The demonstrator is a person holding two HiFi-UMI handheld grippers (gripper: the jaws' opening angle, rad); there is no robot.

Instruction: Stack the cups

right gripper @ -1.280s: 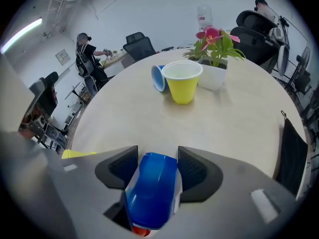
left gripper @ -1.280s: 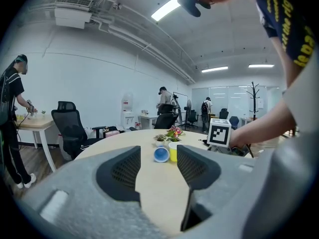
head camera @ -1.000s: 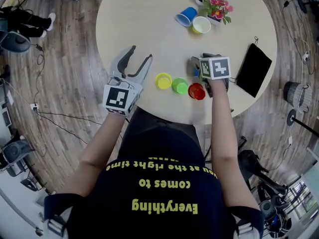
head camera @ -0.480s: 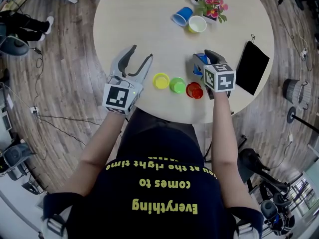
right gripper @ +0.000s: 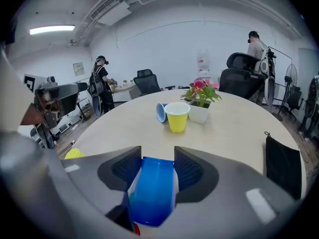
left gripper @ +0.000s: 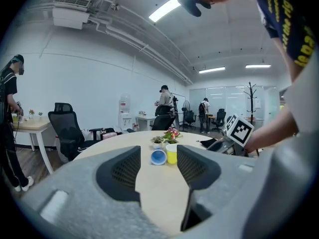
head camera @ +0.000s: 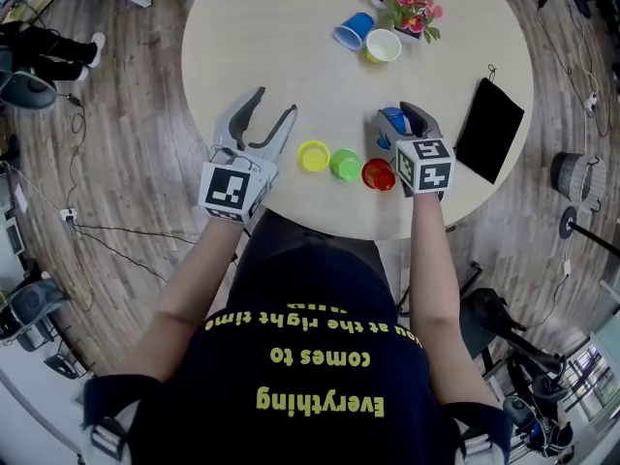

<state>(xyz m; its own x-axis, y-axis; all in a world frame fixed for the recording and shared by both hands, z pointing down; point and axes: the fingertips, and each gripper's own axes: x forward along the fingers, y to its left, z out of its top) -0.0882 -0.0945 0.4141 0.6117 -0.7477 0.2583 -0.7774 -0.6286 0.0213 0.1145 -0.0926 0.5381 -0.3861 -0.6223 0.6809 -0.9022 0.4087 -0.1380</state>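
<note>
Okay, head view: both forearms reach forward from the body over the near edge of the round table (head camera: 271, 37). The left tool (head camera: 274, 107) lies nearly level over the table's left part, jaws spread, nothing in them. The right tool (head camera: 401, 116) tilts down, clamped on a blue cup (head camera: 391, 118), marker cube facing up. Just left of it is a row at the near edge: yellow cup (head camera: 313, 156), green cup (head camera: 345, 164), red cup (head camera: 378, 174), all mouth up, close together; the red one sits right beside the right tool. At the far side a second blue cup (head camera: 351, 30) lies on its side, touching an upright far yellow cup (head camera: 384, 46), next to a potted plant (head camera: 407, 8). A black pouch (head camera: 489, 131) lies flat to the right. Wood floor around, cables, chair bases.

Left gripper view: left tool (left gripper: 158, 169) jaws apart, only bare table between them. Beyond the gap are the second blue cup (left gripper: 158, 157), the far yellow cup (left gripper: 172, 153) and the potted plant (left gripper: 171, 135). Office room: white walls, ceiling strip lights, black chairs, people standing at the back.

Right gripper view: right tool (right gripper: 157, 154) has both pads pressed on the sides of the blue cup (right gripper: 152, 190). Ahead are the far yellow cup (right gripper: 177, 116), the second blue cup (right gripper: 161, 111), the potted plant (right gripper: 202, 101); the black pouch (right gripper: 284, 166) at right, the yellow cup (right gripper: 74, 153) at left.
</note>
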